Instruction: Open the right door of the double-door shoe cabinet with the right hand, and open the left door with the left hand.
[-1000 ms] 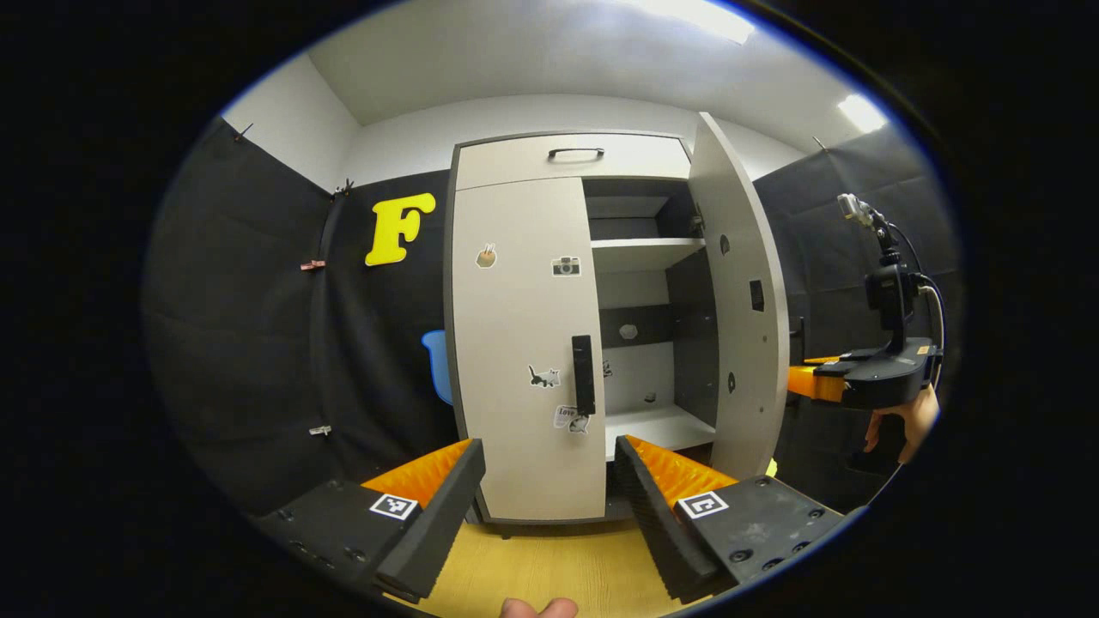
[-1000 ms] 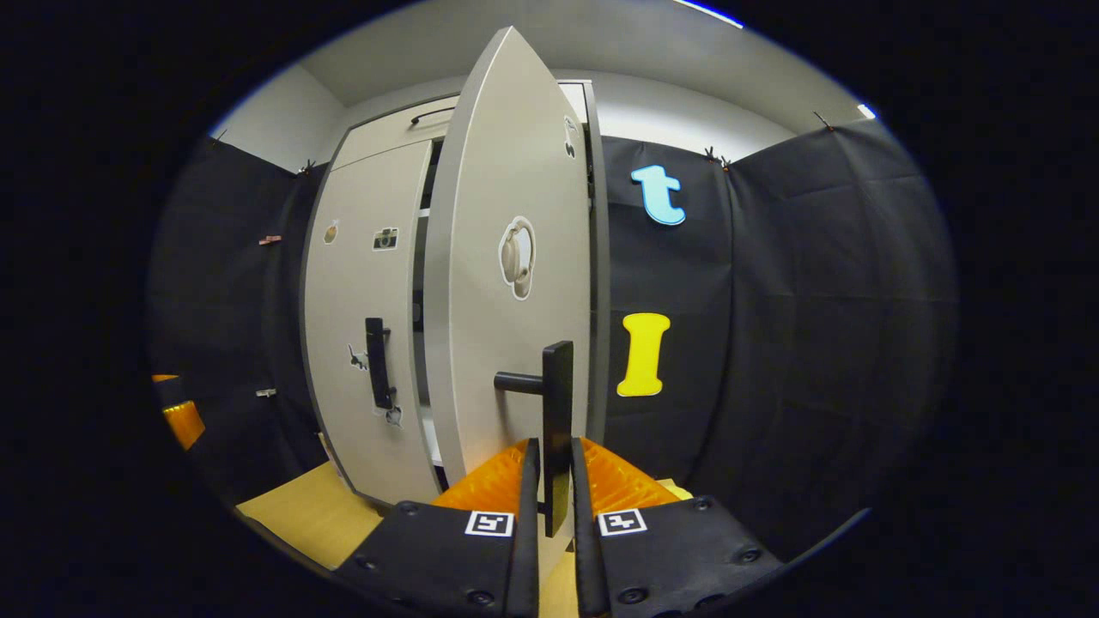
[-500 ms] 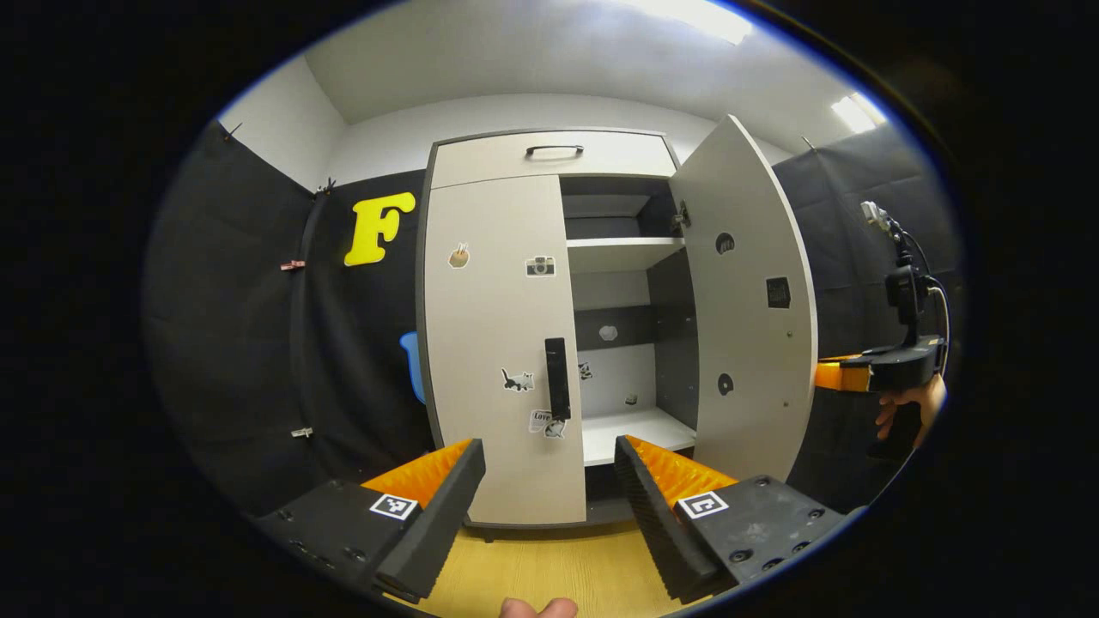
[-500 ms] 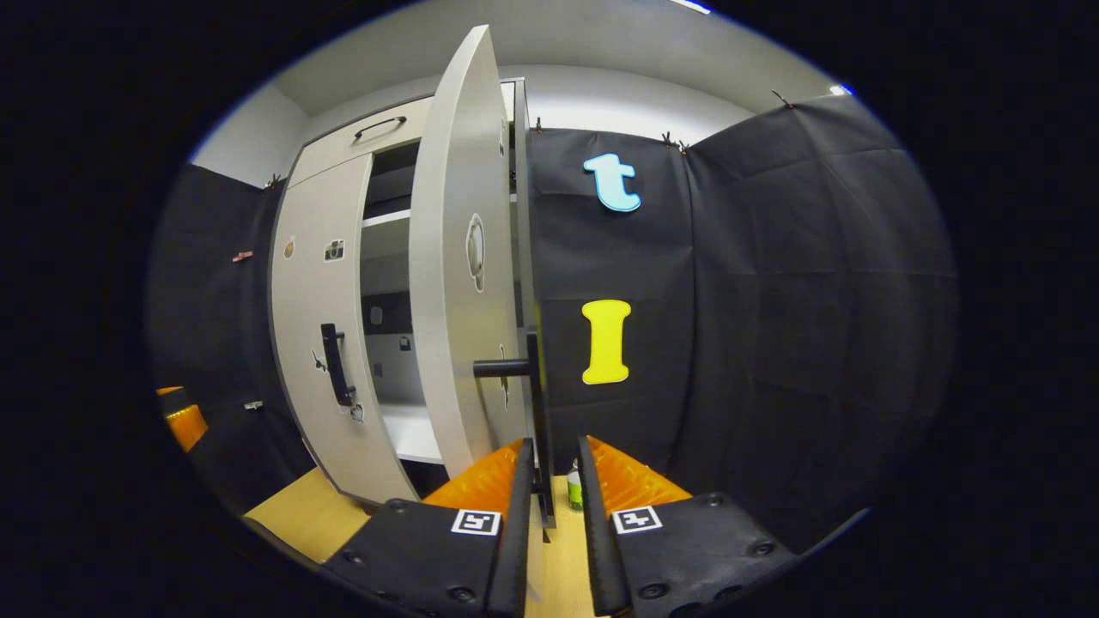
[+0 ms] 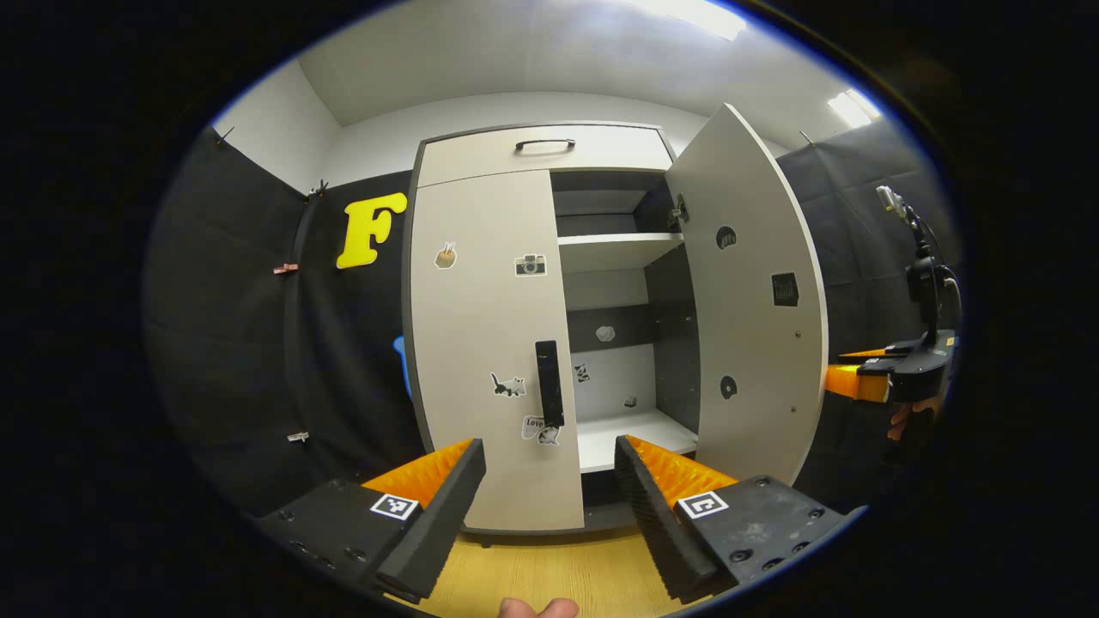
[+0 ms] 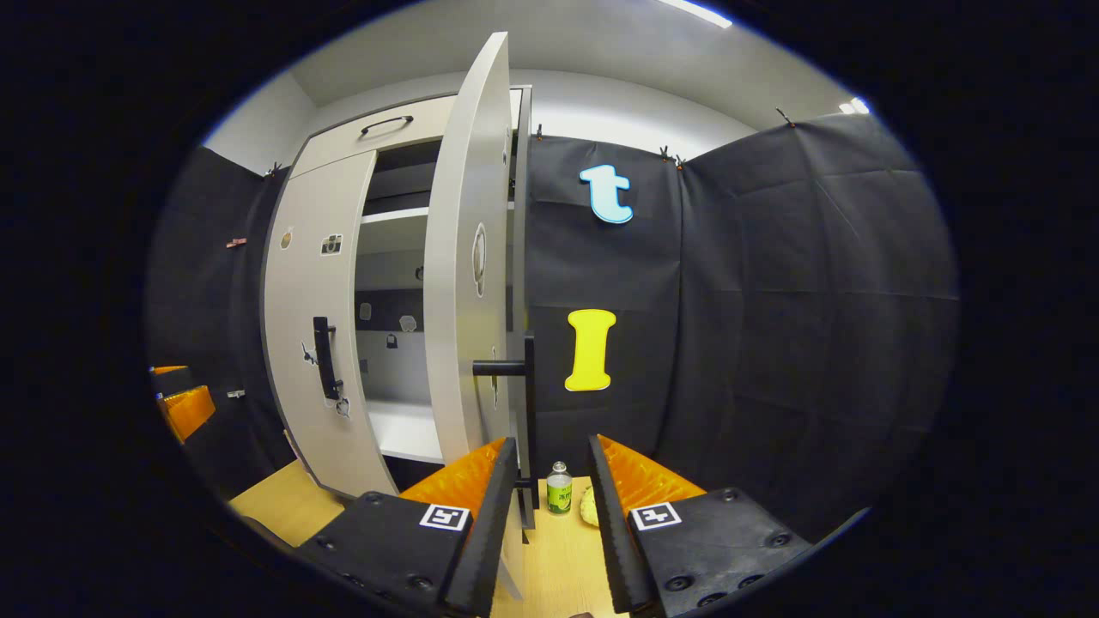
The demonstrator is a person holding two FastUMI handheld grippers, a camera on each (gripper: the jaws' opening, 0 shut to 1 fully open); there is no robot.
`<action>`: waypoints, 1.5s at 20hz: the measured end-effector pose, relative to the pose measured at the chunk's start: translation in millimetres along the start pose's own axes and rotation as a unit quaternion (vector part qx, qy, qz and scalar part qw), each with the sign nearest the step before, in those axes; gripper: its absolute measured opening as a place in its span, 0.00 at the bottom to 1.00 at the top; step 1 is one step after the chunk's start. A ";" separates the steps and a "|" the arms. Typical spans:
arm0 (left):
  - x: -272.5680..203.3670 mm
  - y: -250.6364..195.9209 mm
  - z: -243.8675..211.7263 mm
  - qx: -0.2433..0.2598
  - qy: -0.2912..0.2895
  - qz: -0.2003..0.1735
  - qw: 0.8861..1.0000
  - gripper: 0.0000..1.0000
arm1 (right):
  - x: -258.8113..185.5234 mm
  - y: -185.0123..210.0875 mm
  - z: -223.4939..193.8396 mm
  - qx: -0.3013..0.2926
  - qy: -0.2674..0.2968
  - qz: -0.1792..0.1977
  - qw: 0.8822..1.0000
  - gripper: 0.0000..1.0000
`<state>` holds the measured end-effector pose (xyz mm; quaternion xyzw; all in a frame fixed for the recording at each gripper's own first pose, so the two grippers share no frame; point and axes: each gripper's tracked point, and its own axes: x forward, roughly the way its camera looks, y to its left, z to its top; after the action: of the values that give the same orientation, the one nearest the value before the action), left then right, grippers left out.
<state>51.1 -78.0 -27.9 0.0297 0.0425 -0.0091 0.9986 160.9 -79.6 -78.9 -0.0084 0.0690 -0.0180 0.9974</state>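
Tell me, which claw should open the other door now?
Left. The left claw is open and faces the shut left door's handle. The right claw sits at the open right door's handle.

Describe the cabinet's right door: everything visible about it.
The right door is a tall, flat, pale grey panel, apparently laminated board, swung wide open on its hinged right edge. Its inner face shows dark round marks and a small dark square. In the right gripper view its outer face carries a sticker and a black bar handle on a short stem. The right gripper has its fingers spread on either side of the handle's lower end, not clamping it. The left door is closed.
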 end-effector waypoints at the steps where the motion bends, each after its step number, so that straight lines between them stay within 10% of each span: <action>1: 6.4 -0.9 1.9 0.002 -0.004 -0.001 1.000 0.94 | -4.3 -1.1 2.0 0.000 -0.003 0.000 1.000 0.54; 7: 59.7 -8.6 -3.0 0.003 -0.002 -0.003 1.000 0.94 | -23.1 -13.2 12.6 0.014 -0.013 -0.013 1.000 0.65; 13: 124.1 -6.4 -8.4 -0.002 0.003 0.004 1.000 0.93 | -37.3 -25.2 21.2 0.014 -0.027 -0.030 0.999 1.00; 30: 253.5 20.1 -32.9 -0.004 0.019 0.042 0.999 0.84 | -47.3 -43.6 24.4 -0.011 -0.032 -0.059 0.998 1.00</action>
<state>301.2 -59.9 -81.1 0.0274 0.0604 0.0334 0.9972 115.9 -121.1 -47.4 -0.0238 0.0361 -0.0759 0.9962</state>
